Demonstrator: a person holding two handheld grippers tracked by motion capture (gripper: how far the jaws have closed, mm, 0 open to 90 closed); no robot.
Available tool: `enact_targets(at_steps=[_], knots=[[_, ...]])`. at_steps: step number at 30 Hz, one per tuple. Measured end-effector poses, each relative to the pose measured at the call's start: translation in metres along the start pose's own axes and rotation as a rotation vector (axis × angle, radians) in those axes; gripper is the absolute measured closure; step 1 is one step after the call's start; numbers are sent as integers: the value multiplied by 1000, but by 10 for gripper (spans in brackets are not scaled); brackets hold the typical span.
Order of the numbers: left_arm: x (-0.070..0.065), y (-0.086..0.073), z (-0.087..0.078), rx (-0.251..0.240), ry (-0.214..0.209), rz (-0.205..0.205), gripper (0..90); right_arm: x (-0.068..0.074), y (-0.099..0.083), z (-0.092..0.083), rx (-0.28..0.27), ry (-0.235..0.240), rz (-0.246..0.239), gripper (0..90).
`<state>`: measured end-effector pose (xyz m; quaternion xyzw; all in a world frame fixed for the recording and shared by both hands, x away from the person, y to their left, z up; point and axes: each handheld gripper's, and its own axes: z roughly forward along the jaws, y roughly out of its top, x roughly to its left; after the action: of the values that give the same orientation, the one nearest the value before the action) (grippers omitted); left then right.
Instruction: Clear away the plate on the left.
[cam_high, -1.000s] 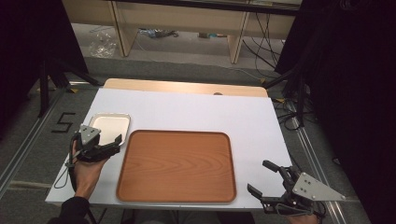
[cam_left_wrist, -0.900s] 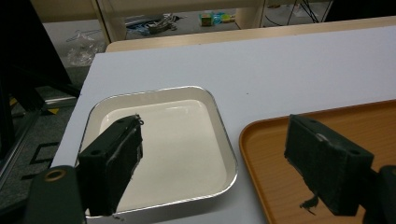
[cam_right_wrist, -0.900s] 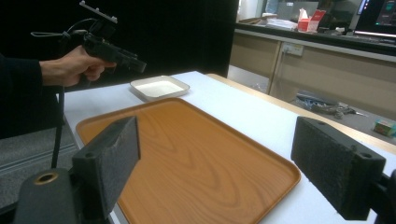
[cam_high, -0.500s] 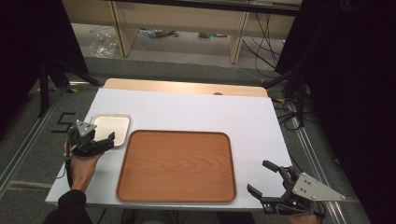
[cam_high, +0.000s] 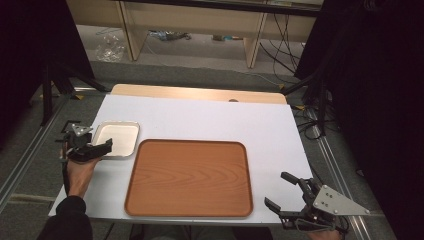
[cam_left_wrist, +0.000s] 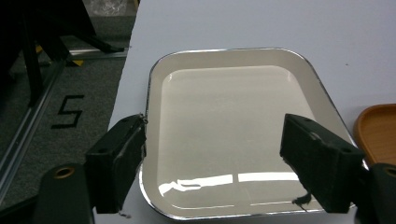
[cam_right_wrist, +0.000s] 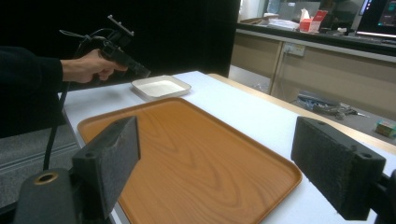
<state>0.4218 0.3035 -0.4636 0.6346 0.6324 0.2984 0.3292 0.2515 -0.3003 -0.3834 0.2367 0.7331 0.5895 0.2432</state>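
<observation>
Your left gripper (cam_left_wrist: 224, 172), jaws wide but just closing a little, straddles the dish (cam_left_wrist: 233, 135) at lower frame, pads not pressing. Dish looks stiff, light, glossy (likely slippery): pinch the near rim. Right gripper (cam_high: 287, 192) open, empty.

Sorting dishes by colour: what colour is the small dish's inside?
Cream-white, silver-rimmed small dish; left gripper view shows it best.

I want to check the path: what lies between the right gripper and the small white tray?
In the high view, the wooden tray lies between the right gripper and the small white tray. The right gripper view shows the same.
</observation>
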Motion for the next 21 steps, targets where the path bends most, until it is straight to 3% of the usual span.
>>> enact_targets(at_steps=[4, 13, 19, 21], knots=[[14, -1, 8, 41, 15, -24, 263, 0, 0, 0, -3, 0, 2, 165], [33, -3, 12, 77, 12, -78, 362, -1, 0, 0, 6, 5, -2, 165], [39, -4, 18, 117, 11, -90, 443, 0, 0, 0, -1, 0, 0, 165], [40, -4, 20, 110, 11, -100, 470, -1, -1, 0, -2, 3, 0, 165]])
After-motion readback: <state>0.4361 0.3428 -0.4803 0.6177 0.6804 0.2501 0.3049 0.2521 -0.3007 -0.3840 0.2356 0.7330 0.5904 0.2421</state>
